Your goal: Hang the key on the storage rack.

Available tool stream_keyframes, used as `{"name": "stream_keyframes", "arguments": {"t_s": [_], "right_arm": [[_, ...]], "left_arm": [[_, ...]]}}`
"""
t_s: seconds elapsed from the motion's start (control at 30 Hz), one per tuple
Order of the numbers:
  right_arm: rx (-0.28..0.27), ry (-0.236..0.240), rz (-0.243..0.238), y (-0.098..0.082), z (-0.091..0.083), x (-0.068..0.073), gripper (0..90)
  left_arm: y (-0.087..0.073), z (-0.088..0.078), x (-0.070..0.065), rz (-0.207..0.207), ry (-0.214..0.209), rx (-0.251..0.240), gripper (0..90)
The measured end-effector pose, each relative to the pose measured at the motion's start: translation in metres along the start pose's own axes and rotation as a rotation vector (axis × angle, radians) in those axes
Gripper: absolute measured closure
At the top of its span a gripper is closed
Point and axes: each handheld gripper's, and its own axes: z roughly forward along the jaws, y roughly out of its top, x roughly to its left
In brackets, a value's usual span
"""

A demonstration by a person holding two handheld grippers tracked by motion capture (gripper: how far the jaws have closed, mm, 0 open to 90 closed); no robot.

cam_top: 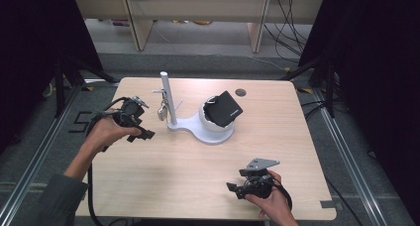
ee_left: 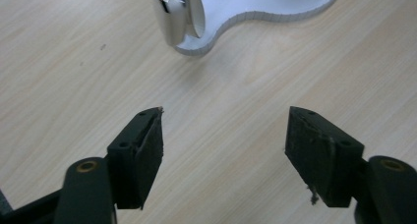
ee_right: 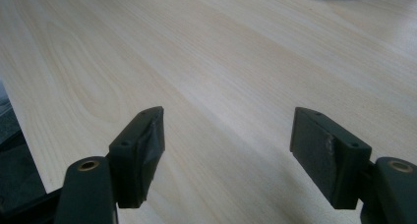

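The work in hand looks like taking the padlock (cam_top: 162, 111) off the white stand (cam_top: 198, 127), which serves here as the landmark. The padlock hangs from a small hook on the stand's upright post (cam_top: 166, 94), on the side facing the left gripper (cam_top: 143, 135), with its body just above the flat base. A black wallet (cam_top: 223, 108) sits tilted in the bowl-shaped part of the stand, on the far side of the post from the padlock.

To do this step well, the left gripper probably should approach level with the padlock's body, straddle it across its flat faces, and close firmly before lifting up and off the hook, so that the shiny metal does not slip or swing. The stand is light-looking and may shift if pushed sideways.

The left gripper is near the stand's base, held in the left hand (cam_top: 110, 129) with the forearm angled in from the table's (cam_top: 277, 151) near left. In the left gripper view its jaws stand wide apart and empty, pointing down at the wood just short of the padlock (ee_left: 177, 13). The right gripper (cam_top: 233, 187) rests well apart from the stand, near the table's front edge, jaws likewise spread and holding nothing.
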Motion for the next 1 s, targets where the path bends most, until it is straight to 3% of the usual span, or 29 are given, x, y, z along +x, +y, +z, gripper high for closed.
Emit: {"name": "stream_keyframes", "arguments": {"t_s": [0.3,0.33,0.43,0.5,0.67,0.87,1.0], "right_arm": [[0.000,0.003,0.006,0.000,0.000,-0.001,30.1],[-0.001,0.002,0.005,0.000,0.001,-0.001,30.2],[-0.006,0.000,0.006,0.000,0.001,-0.002,30.2],[-0.008,0.001,0.008,0.000,0.000,-0.002,30.2],[-0.009,0.007,0.003,0.000,0.000,-0.002,30.1],[-0.010,0.010,0.019,0.000,0.000,-0.003,30.1],[-0.012,0.008,0.004,0.001,0.000,-0.004,30.1]], "left_arm": [[-0.019,0.014,-0.019,-0.003,-0.045,-0.048,23.6],[-0.021,0.015,-0.020,0.011,-0.046,-0.054,23.1],[-0.027,0.018,-0.028,-0.009,-0.073,-0.072,21.4],[-0.032,0.020,-0.033,-0.004,-0.084,-0.109,20.7],[-0.040,0.026,-0.043,-0.004,-0.104,-0.113,18.5],[-0.049,0.036,-0.058,0.039,-0.100,-0.120,18.2],[-0.054,0.041,-0.066,0.051,-0.116,-0.122,18.2]]}}
